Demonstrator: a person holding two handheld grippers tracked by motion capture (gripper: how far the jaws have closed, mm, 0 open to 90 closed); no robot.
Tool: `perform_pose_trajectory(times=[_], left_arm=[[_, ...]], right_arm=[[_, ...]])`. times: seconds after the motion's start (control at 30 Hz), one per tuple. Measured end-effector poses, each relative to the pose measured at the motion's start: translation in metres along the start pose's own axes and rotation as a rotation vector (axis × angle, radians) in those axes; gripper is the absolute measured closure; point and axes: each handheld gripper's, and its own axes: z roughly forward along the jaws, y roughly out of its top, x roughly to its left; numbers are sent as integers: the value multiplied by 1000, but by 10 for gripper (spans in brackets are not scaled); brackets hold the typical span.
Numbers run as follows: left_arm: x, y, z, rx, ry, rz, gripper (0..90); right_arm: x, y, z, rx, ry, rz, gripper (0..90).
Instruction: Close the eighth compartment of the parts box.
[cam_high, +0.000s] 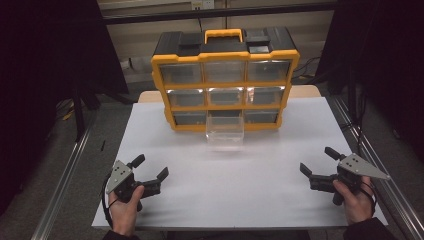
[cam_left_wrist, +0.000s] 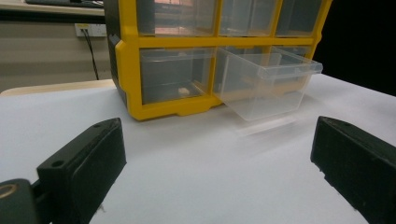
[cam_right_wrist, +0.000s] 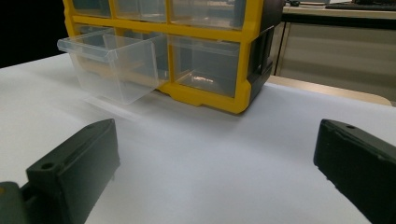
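smooth white tabletop bears boxy yellow-framed cabinet, clear drawers.

Lots of bare white bench between the left gripper and the right gripper, both with jaws wide apart. Nothing lying in that middle stretch. Farther back, blocked by a big yellow drawer box standing across the bench. Sticking out from its bottom row, one clear drawer pulled forward over the bench. Free strips of bench left and right of the box. Past the bench edges, metal rails along both sides.
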Motion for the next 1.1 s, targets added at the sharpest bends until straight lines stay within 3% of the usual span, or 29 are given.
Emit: perform_pose_trajectory(times=[0.2,0.33,0.6,0.97,1.1], left_arm=[[0,1,0,6,20,22,27],[-1,0,1,3,7,9,27],[-2,0,1,23,7,28,28],[-3,0,3,25,-3,31,28],[-3,0,4,24,-11,35,28]], right_arm=[[3,-1,1,16,29,-19,0],[5,-1,1,20,46,-16,0],[9,1,4,42,98,-13,0],[25,5,7,33,137,-30,0],[37,7,9,34,181,-46,0]])
